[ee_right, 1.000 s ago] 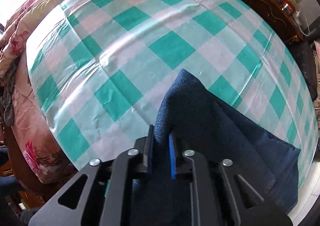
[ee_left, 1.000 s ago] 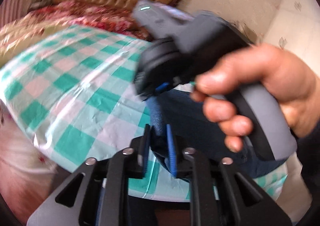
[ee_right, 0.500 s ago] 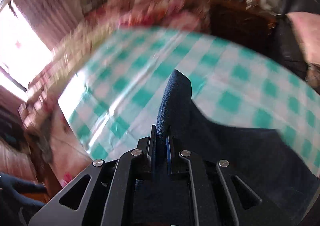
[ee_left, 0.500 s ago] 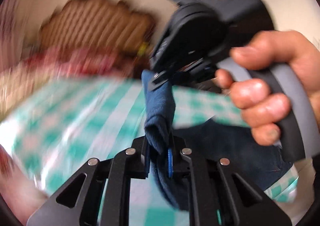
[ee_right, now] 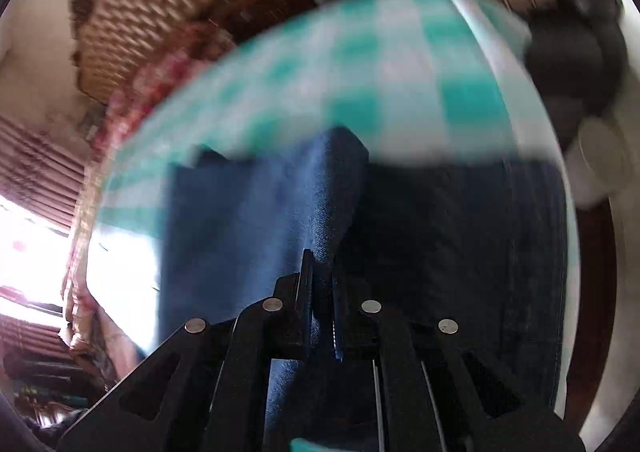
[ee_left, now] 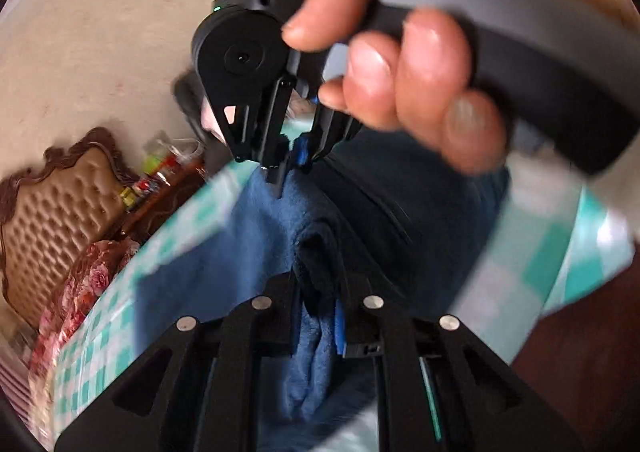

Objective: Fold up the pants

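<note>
Dark blue pants (ee_left: 240,252) hang lifted over a green-and-white checked table cover (ee_left: 560,264). My left gripper (ee_left: 318,312) is shut on a bunched edge of the pants. My right gripper (ee_right: 320,292) is shut on another edge of the pants (ee_right: 248,220); in the left wrist view it shows from outside (ee_left: 288,164), held by a hand, close above and ahead of the left gripper. The cloth stretches between the two grippers. Both views are motion-blurred.
A tufted brown headboard (ee_left: 52,204) and a floral red bedspread (ee_left: 92,272) lie to the left. A dark wooden side cabinet with bottles (ee_left: 160,176) stands beyond the table. A bright window (ee_right: 24,252) is at the left.
Both grippers have swung up and over with the pants in their grip. The cloth has come off the table, and the right gripper now sits higher and nearer in the left wrist view.
</note>
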The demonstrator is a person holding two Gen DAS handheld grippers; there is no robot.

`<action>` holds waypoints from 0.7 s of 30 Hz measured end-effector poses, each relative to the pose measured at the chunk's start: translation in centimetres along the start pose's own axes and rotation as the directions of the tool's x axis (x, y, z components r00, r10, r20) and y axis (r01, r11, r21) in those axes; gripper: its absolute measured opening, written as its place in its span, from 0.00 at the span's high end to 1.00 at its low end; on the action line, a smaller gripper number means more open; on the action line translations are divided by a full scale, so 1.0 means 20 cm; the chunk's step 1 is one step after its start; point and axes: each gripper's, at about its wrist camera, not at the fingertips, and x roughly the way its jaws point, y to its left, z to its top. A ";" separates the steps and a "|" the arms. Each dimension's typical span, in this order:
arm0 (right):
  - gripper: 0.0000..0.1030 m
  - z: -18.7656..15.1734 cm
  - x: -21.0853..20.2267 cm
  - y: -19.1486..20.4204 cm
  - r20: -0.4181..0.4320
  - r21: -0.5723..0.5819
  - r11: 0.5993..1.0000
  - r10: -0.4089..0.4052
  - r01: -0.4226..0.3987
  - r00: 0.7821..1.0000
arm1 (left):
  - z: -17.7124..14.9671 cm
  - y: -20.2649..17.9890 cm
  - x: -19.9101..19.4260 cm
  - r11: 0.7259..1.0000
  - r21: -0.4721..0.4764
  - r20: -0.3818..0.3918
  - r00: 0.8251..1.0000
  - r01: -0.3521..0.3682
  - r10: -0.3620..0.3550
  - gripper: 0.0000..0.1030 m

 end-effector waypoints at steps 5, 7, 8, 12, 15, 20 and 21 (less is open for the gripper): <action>0.47 -0.01 -0.01 -0.06 0.017 -0.004 0.997 0.071 -0.071 0.997 | -0.09 -0.15 0.04 0.987 0.112 0.024 0.993 -0.117 0.115 0.74; 0.39 0.02 -0.01 -0.03 0.034 -0.041 0.997 0.072 -0.071 0.997 | -0.10 -0.18 0.07 0.979 0.140 0.033 0.989 -0.148 0.145 0.74; 0.39 0.03 -0.01 -0.02 0.031 -0.047 0.997 0.071 -0.069 0.997 | -0.11 -0.19 0.07 0.976 0.152 0.037 0.988 -0.157 0.153 0.80; 0.42 0.11 0.05 0.02 0.000 -0.099 0.995 0.024 -0.024 1.000 | -0.12 -0.22 0.07 0.964 0.182 0.061 0.981 -0.195 0.187 0.87; 0.69 0.17 0.10 0.05 -0.005 -0.140 0.990 -0.032 0.031 0.999 | -0.12 -0.23 0.08 0.956 0.202 0.076 0.977 -0.212 0.201 0.88; 0.91 0.21 -0.05 0.15 0.037 -0.208 0.978 0.017 -0.009 0.999 | -0.04 -0.19 -0.03 0.940 0.192 0.129 0.957 -0.281 0.260 0.90; 0.91 0.22 -0.14 0.17 0.068 -0.217 0.976 0.045 -0.029 0.997 | -0.01 -0.19 -0.06 0.937 0.186 0.150 0.951 -0.296 0.270 0.90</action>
